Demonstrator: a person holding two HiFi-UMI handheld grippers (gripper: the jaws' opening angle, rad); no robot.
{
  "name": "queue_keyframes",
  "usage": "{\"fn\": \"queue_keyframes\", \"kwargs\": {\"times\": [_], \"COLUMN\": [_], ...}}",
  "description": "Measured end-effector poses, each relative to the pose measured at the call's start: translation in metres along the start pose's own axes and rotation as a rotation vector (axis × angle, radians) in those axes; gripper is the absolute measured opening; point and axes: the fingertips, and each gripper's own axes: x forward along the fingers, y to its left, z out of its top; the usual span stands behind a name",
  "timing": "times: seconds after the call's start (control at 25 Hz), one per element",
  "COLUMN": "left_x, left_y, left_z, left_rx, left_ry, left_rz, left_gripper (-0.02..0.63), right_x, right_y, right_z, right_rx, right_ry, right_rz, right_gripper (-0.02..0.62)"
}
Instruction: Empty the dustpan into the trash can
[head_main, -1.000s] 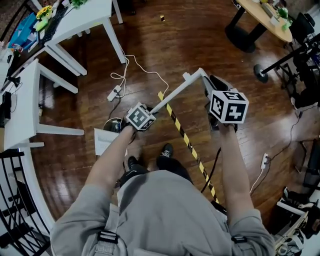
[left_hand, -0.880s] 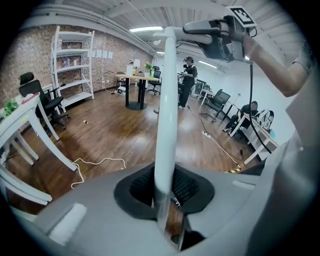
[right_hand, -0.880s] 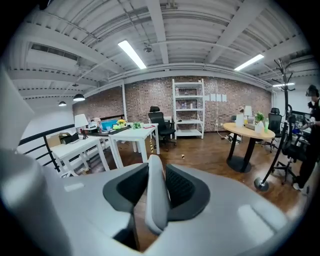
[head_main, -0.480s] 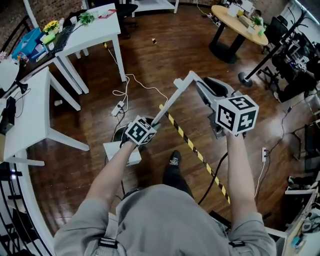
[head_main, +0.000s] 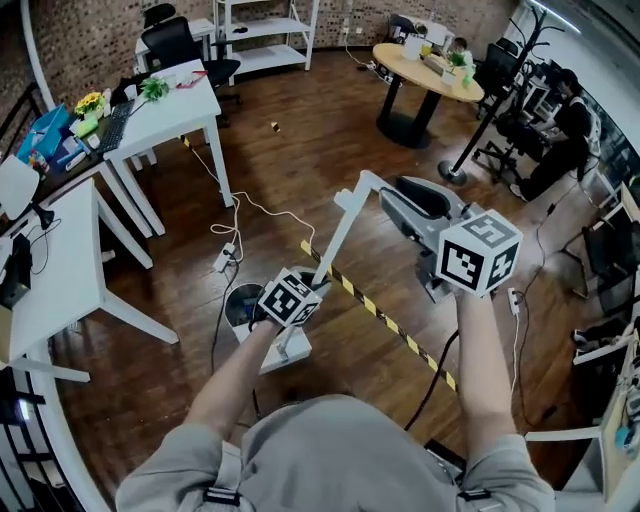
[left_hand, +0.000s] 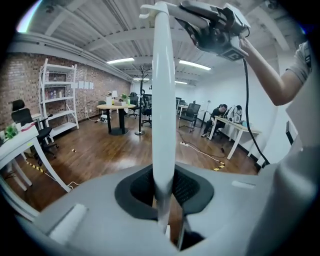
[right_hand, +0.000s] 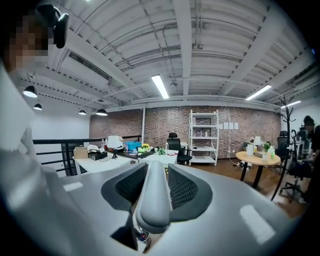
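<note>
The left gripper's (left_hand: 165, 189) dark pads (left_hand: 192, 187) are closed tight on the lower part of the dustpan handle (left_hand: 163, 100), a white pole running up between them. The right gripper (right_hand: 152, 187) has the handle's rounded top end between its pads (right_hand: 182, 187). Its jaws have just been opening, yet both pads look to be touching the grip, so it reads as a loosening hold rather than a release.

Outward from there, the handle slants from the right gripper, up and to the right, down to the left gripper. The white dustpan (head_main: 287, 350) hangs just below that, above the wooden floor (head_main: 330, 110). The trash can (head_main: 238, 303), dark and round, stands on the floor just left of the pan and slightly farther off, partly hidden by the left gripper.

The step in hand appears to be carrying the loaded pan to the can; nothing shows it tipped yet. Next, the pan's lip needs to move left over the can's mouth, then tilt down so the contents slide in, with the top grip kept firm enough to steer.
</note>
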Motion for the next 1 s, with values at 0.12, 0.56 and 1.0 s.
{"fn": "queue_keyframes", "kwargs": {"times": [0.12, 0.56, 1.0], "left_x": [0.008, 0.088, 0.165], "left_y": [-0.032, -0.133, -0.187], "left_z": [0.024, 0.058, 0.034], "left_rx": [0.038, 0.087, 0.02], "left_ry": [-0.025, -0.04, -0.038], "left_rz": [-0.049, -0.236, -0.34], "left_gripper": [0.052, 0.052, 0.067], "right_x": [-0.034, -0.115, -0.17], "right_y": [0.007, -0.011, -0.047], "right_z": [0.018, -0.001, -0.081], "right_rx": [0.015, 0.026, 0.068], "right_ry": [-0.054, 0.014, 0.106], "right_rz": [-0.003, -0.139, -0.224], "right_gripper": [0.143, 0.185, 0.129]}}
